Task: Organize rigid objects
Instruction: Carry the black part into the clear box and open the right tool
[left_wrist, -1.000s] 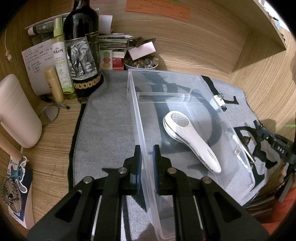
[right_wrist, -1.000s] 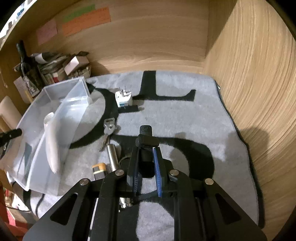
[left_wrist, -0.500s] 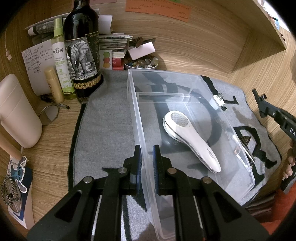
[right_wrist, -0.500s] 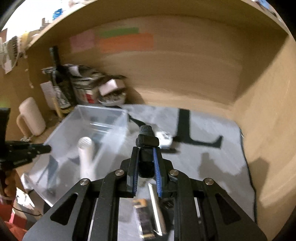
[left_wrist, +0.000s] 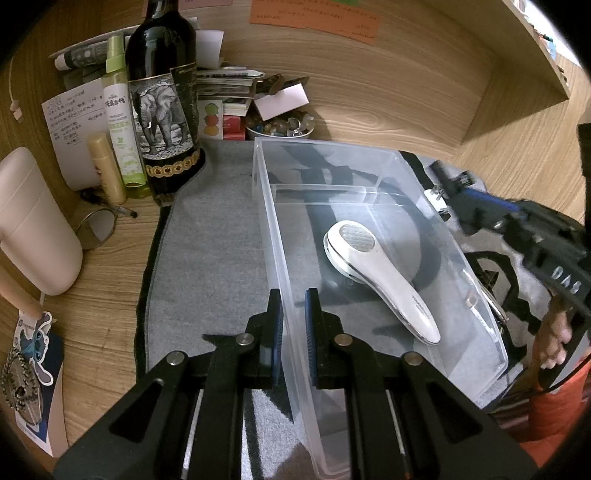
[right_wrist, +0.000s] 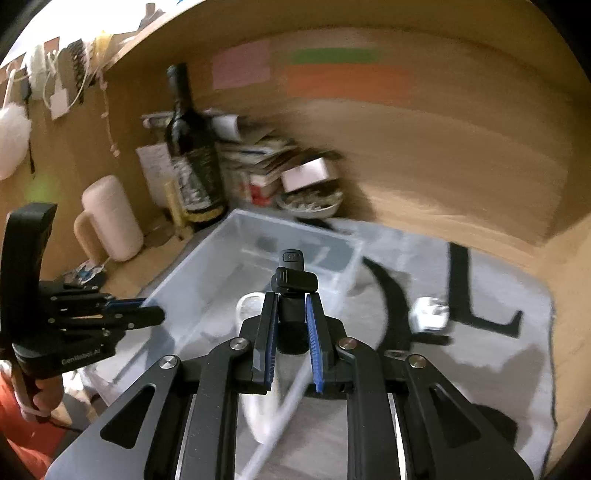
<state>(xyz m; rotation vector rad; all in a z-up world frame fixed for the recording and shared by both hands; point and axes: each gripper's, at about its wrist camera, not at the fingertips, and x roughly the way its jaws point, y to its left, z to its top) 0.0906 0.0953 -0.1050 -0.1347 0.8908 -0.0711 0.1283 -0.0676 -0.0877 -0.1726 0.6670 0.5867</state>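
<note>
The left gripper (left_wrist: 293, 325) pinches the clear bin's (left_wrist: 369, 155) near wall, steadying it. The right gripper (right_wrist: 291, 332), clamped on a small black gadget (right_wrist: 292, 275), hovers over the bin; next, I'd guess, lower and release beside the white handheld device (left_wrist: 376, 273).

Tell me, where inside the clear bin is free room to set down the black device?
Free: the clear plastic bin floor between its far wall and the white handheld device, and near the left gripper holding the wall. Crowded: behind the bin, around the dark wine bottle and the bowl of trinkets.
</note>
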